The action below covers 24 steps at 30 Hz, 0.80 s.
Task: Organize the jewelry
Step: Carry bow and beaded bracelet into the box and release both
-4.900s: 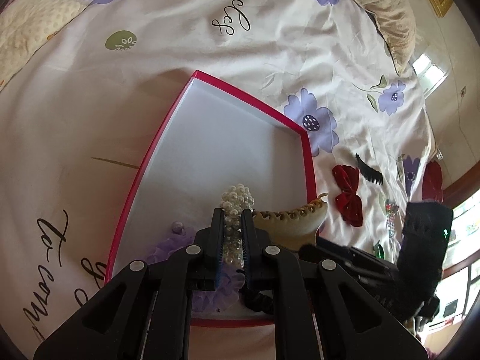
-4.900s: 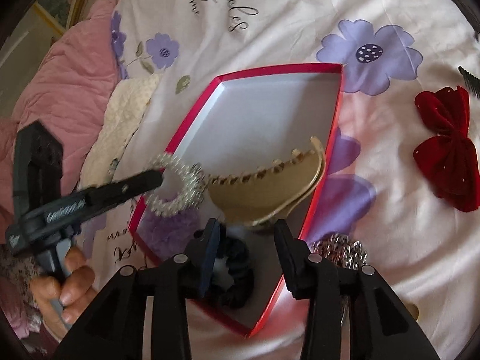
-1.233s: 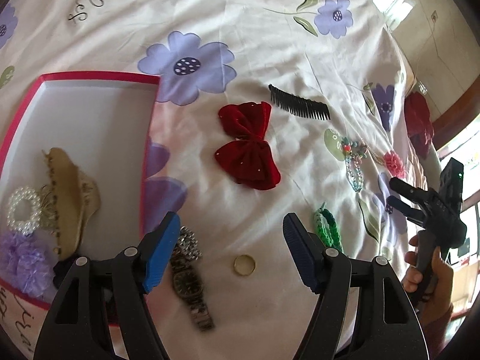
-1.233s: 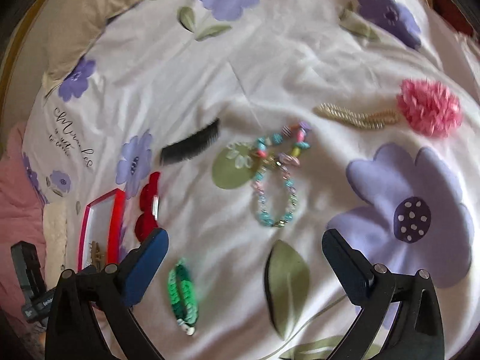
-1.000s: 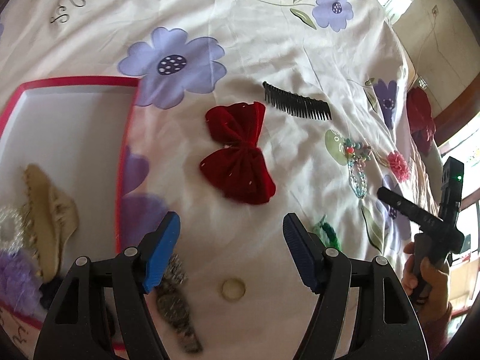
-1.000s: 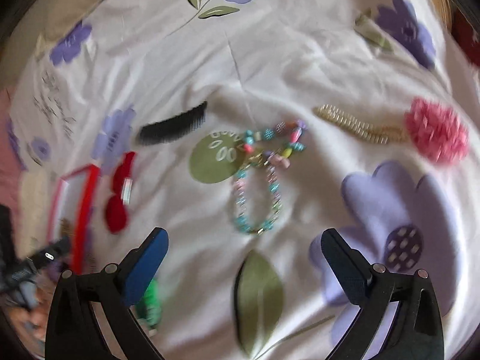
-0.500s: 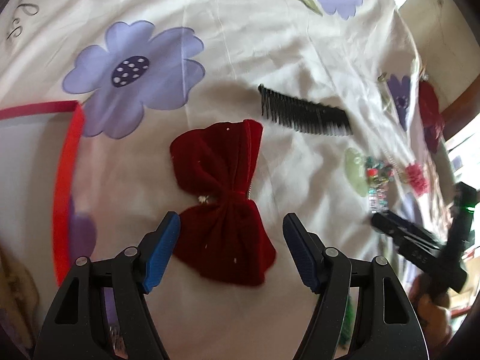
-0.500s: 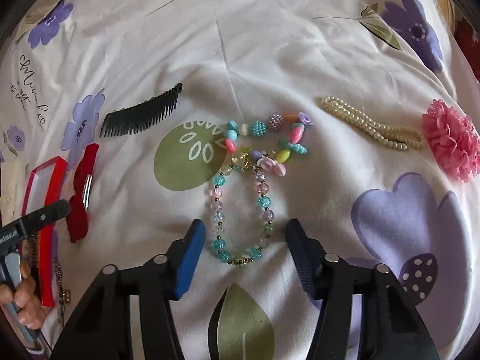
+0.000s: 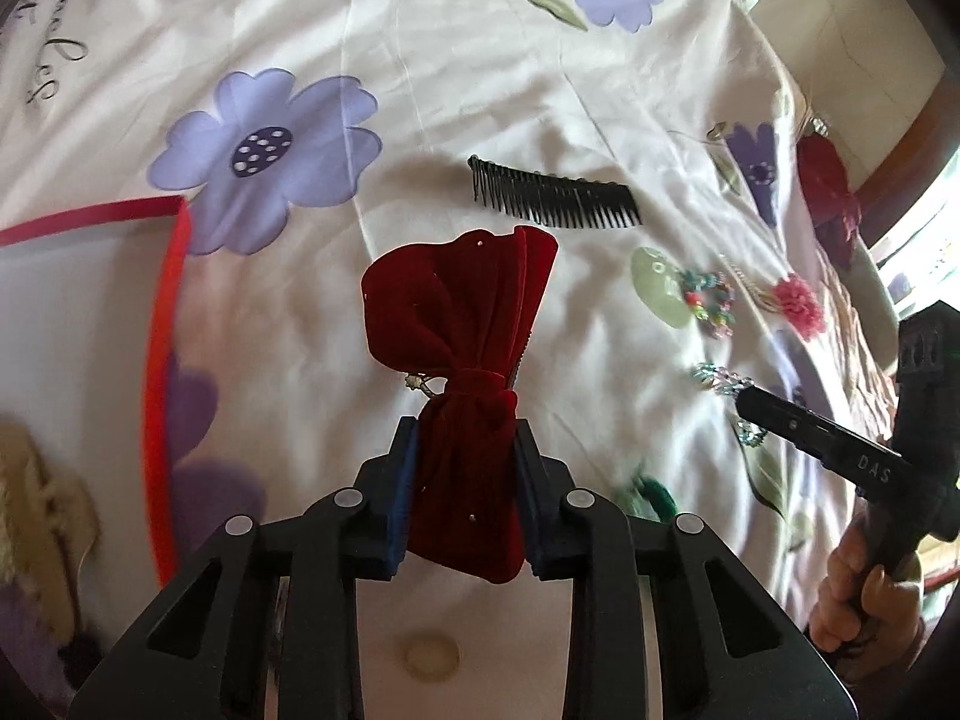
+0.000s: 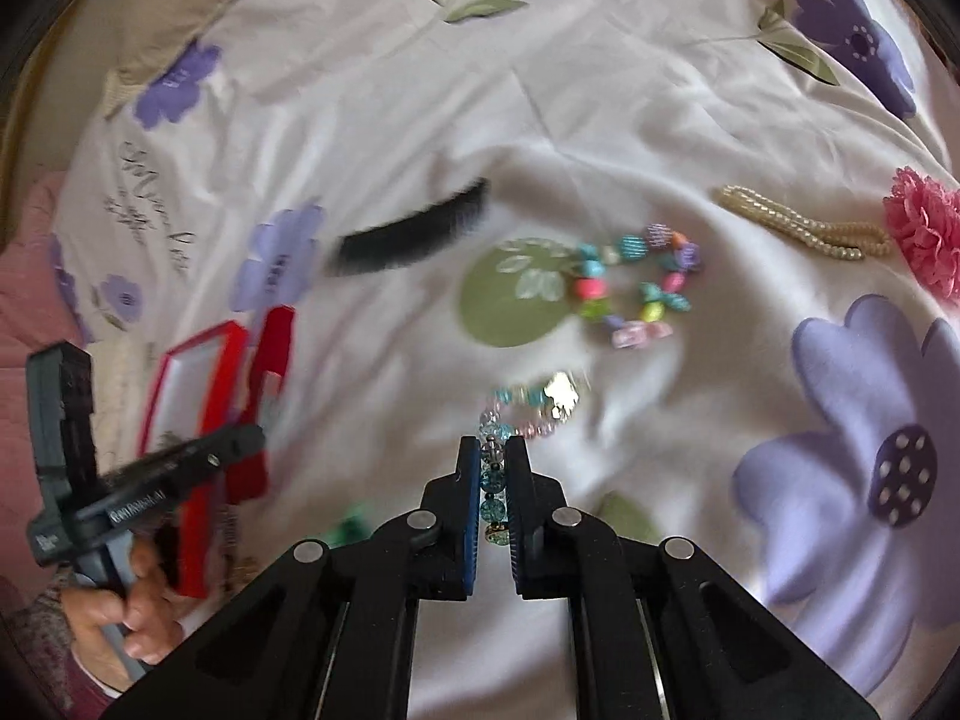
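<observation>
Far left, the red-rimmed box (image 9: 157,360) lies on the flowered bedspread (image 9: 480,60), with a tan hair claw (image 9: 36,516) and something purple inside at its near end. To its right, the left gripper (image 9: 463,438) has its jaws clenched on the lower lobe of the red velvet bow (image 9: 462,348); the bow's long axis runs straight out ahead of the jaws, upper lobe free, knot just past the fingertips. A gold ring (image 9: 431,657) rests on the bedspread below this gripper. Beyond the bow lies the black comb (image 9: 552,195), crosswise. Further right a bracelet of mixed coloured beads (image 10: 636,288) sits beside a printed green leaf, then a pearl strand (image 10: 804,231) and a pink flower piece (image 10: 927,228) at the far edge. The right gripper (image 10: 493,468) has its jaws closed on a pale blue and pink beaded bracelet (image 10: 528,408), the loop trailing forward from the fingertips, partly blurred. Judgement: both pieces are in hand, and the box lies to the left of both. The left gripper is much nearer, so the bow should go in first with a short sideways carry over the rim. Risk: the floppy free lobe may drag on the rim.
</observation>
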Motion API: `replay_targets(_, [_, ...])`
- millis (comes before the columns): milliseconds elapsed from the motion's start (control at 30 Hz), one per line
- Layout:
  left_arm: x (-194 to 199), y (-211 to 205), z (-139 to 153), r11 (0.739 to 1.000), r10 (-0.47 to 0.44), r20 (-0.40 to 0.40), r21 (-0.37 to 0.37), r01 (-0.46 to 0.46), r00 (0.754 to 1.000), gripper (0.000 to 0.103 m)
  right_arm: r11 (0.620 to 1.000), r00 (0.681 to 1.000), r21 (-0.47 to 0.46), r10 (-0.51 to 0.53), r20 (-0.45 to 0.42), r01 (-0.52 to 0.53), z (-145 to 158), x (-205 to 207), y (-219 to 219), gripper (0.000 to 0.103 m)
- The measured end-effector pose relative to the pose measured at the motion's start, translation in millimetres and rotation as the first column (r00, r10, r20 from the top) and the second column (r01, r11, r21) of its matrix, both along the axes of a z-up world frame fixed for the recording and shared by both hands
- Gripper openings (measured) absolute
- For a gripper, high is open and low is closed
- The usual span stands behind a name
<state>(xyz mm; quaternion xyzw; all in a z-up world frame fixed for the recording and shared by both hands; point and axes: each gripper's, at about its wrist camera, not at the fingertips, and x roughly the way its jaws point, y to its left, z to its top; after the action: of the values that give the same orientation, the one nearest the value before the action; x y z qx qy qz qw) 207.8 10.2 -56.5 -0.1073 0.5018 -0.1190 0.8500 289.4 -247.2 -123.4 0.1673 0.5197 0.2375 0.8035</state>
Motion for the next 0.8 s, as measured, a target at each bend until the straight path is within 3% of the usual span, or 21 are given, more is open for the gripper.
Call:
replay_targets(433, [-64,55,30,0.994,0.110,0.054,-0.035,-0.108,0.992,0.026,0.978,0.987,0.145,0.140,0.082,-0.150,46,-39,66,0.007])
replay_targets(800, [-105,132,39,0.966,0.257,0.076,-0.035,-0.255,0.964,0.026,0.938,0.958,0.202,0.261,0.118,-0.281,65,-57,141,0.007])
